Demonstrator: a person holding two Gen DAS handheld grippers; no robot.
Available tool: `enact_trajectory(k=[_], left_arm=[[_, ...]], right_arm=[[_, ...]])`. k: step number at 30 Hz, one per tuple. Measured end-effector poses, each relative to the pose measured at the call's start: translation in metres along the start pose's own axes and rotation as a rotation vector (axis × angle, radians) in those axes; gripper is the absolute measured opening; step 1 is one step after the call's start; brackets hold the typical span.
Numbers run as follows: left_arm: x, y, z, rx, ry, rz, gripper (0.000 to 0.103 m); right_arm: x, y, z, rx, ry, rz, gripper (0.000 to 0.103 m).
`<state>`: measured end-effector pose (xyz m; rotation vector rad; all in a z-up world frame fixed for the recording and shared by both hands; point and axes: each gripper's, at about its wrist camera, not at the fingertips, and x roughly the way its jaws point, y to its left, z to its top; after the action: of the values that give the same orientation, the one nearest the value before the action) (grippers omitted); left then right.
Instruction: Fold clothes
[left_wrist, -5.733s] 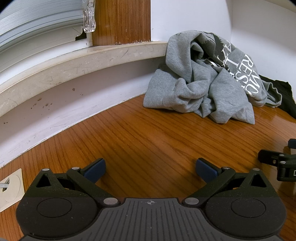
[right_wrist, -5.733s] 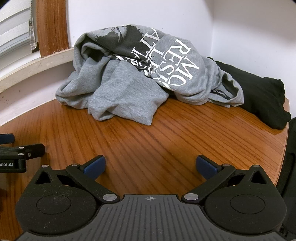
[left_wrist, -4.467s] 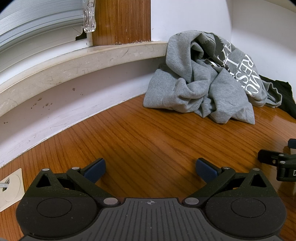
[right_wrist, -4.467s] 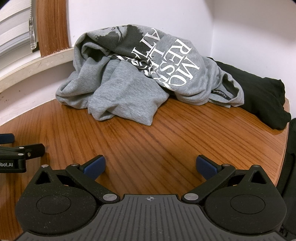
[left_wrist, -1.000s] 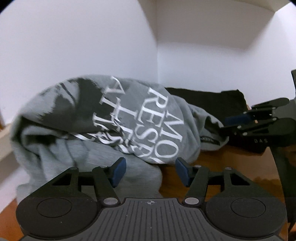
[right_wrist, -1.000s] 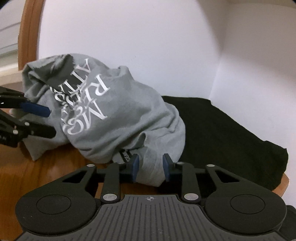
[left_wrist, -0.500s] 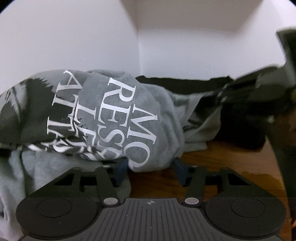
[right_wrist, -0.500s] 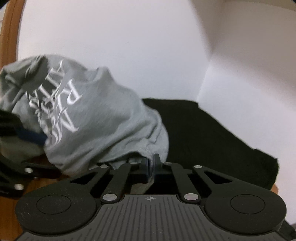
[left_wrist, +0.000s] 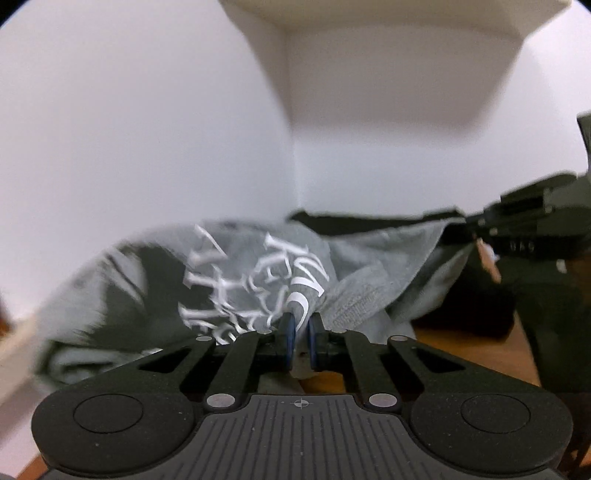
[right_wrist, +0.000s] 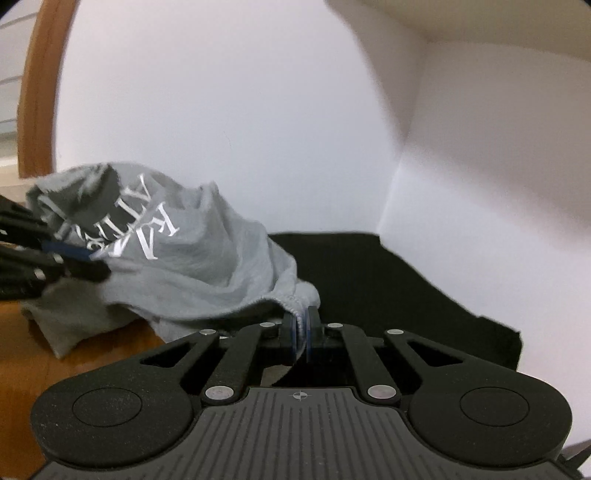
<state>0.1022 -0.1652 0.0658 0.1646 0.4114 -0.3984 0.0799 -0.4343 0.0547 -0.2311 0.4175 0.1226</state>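
A crumpled grey T-shirt (left_wrist: 229, 284) with white lettering lies bunched in the wall corner on the wooden table (left_wrist: 461, 343). My left gripper (left_wrist: 300, 325) is shut on a fold of its printed front. In the right wrist view the same grey T-shirt (right_wrist: 207, 266) stretches from the left gripper (right_wrist: 79, 264) at the left edge across to my right gripper (right_wrist: 302, 317), which is shut on its hem. The cloth between them is lifted and pulled taut. The lower folds are hidden behind the gripper bodies.
A black garment (right_wrist: 388, 280) lies flat behind the grey one, against the white walls (right_wrist: 258, 110) of the corner. A wooden window frame (right_wrist: 37, 92) stands at the far left. Bare tabletop (right_wrist: 74, 365) shows at the lower left.
Both grippers moved from the open table up to the shirt. The right closed on the hem half a second ago; the left has now closed on the printed fold and lifted it.
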Motion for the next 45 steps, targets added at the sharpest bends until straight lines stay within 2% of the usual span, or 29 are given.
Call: enact_trajectory(k=[8,13,15,16,17,18,19,21,22,28,30,31,32,34,36,39,42,43,44,45], left_arm=[[-0.083,0.007,0.018,0.024,-0.131,0.024,0.005],[-0.108,0.001,0.016,0.046,-0.132,0.029,0.008],[-0.111,-0.001,0.008,0.034,-0.112,0.024,0.019],[-0.111,-0.002,0.003,0.026,-0.102,0.022,0.042],[-0.11,-0.003,-0.003,0.019,-0.093,0.026,0.074],[-0.108,-0.004,-0.009,0.013,-0.084,0.03,0.088],[-0.107,-0.005,-0.015,0.009,-0.076,0.029,0.096],[-0.104,-0.009,-0.028,0.007,-0.061,0.014,0.099],[-0.1,-0.011,-0.034,0.002,-0.047,0.003,0.103],[-0.083,-0.035,-0.065,0.012,-0.021,-0.013,0.103],[-0.079,-0.044,-0.071,0.025,-0.004,-0.029,0.095],[-0.078,-0.047,-0.074,0.032,0.004,-0.045,0.086],[-0.076,-0.049,-0.078,0.037,0.009,-0.051,0.07],[-0.068,-0.054,-0.079,0.043,0.023,-0.036,0.059],[-0.058,-0.058,-0.078,0.042,0.035,-0.011,0.06],[-0.042,-0.061,-0.077,0.031,0.065,0.027,0.076],[-0.033,-0.064,-0.076,0.043,0.079,0.035,0.078],[-0.031,-0.064,-0.076,0.054,0.079,0.038,0.075],[-0.028,-0.065,-0.076,0.066,0.08,0.041,0.059],[-0.026,-0.065,-0.076,0.076,0.078,0.042,0.049]], right_arm=[[-0.073,0.026,0.039,-0.064,-0.111,-0.018,0.004],[-0.106,0.047,0.05,-0.124,-0.145,-0.016,0.004],[-0.108,0.053,0.047,-0.14,-0.137,-0.016,0.004],[-0.105,0.054,0.043,-0.143,-0.124,-0.021,0.004],[-0.102,0.054,0.039,-0.145,-0.108,-0.027,0.004],[-0.099,0.054,0.035,-0.147,-0.093,-0.033,0.004],[-0.095,0.054,0.031,-0.149,-0.077,-0.039,0.004],[-0.083,0.055,0.02,-0.142,-0.038,-0.055,0.004],[-0.077,0.052,0.015,-0.135,-0.021,-0.061,0.004],[-0.063,0.042,-0.014,-0.081,0.04,-0.093,0.004],[-0.061,0.038,-0.017,-0.065,0.045,-0.101,0.004],[-0.06,0.036,-0.018,-0.056,0.044,-0.102,0.005],[-0.06,0.035,-0.018,-0.048,0.043,-0.104,0.005],[-0.06,0.032,-0.019,-0.03,0.037,-0.099,0.005],[-0.06,0.031,-0.019,-0.016,0.031,-0.095,0.005],[-0.058,0.029,-0.019,-0.007,0.022,-0.09,0.005],[-0.055,0.028,-0.018,-0.001,0.017,-0.093,0.005],[-0.053,0.026,-0.018,-0.001,0.017,-0.094,0.005],[-0.05,0.025,-0.018,-0.002,0.021,-0.094,0.005],[-0.048,0.024,-0.02,-0.005,0.028,-0.092,0.005]])
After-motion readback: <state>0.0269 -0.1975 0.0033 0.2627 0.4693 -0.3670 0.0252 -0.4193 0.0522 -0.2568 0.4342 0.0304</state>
